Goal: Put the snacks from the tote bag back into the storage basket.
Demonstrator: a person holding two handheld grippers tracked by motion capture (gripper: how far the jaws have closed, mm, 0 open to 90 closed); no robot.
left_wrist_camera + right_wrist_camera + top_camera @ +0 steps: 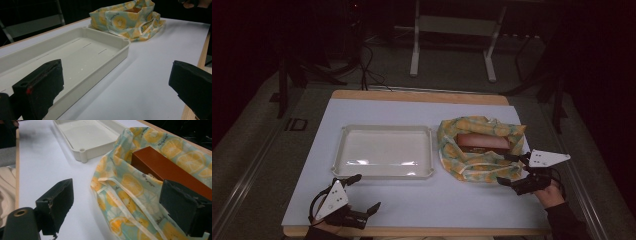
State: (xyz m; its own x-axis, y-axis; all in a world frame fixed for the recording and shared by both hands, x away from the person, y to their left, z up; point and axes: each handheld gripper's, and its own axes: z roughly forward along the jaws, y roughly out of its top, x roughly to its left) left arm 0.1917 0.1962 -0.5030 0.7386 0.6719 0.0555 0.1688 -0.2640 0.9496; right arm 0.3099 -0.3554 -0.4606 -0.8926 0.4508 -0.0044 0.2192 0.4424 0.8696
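Soft cloth bag with yellow lemon-slice print on pale green [479,150] sits on the right half of the white surface [412,200], mouth open, a reddish-brown rectangular box [482,142] lying inside it with its top face showing. Right gripper [514,171] is at the bag's near-right edge, jaws spread wide, holding nothing; one jaw is against the bag's right rim, the other just beside its near edge. In the right gripper view the bag [130,187] and the box [167,168] lie between and just beyond the open jaws, the right-hand jaw over the cloth next to the box, cannot tell if it touches. Shallow cream plastic rectangular tray [384,152], empty, sits left of the bag, near but apart. Left gripper [364,192] rests low at the near-left of the surface, just near of the tray's near-left corner, jaws wide apart and empty.
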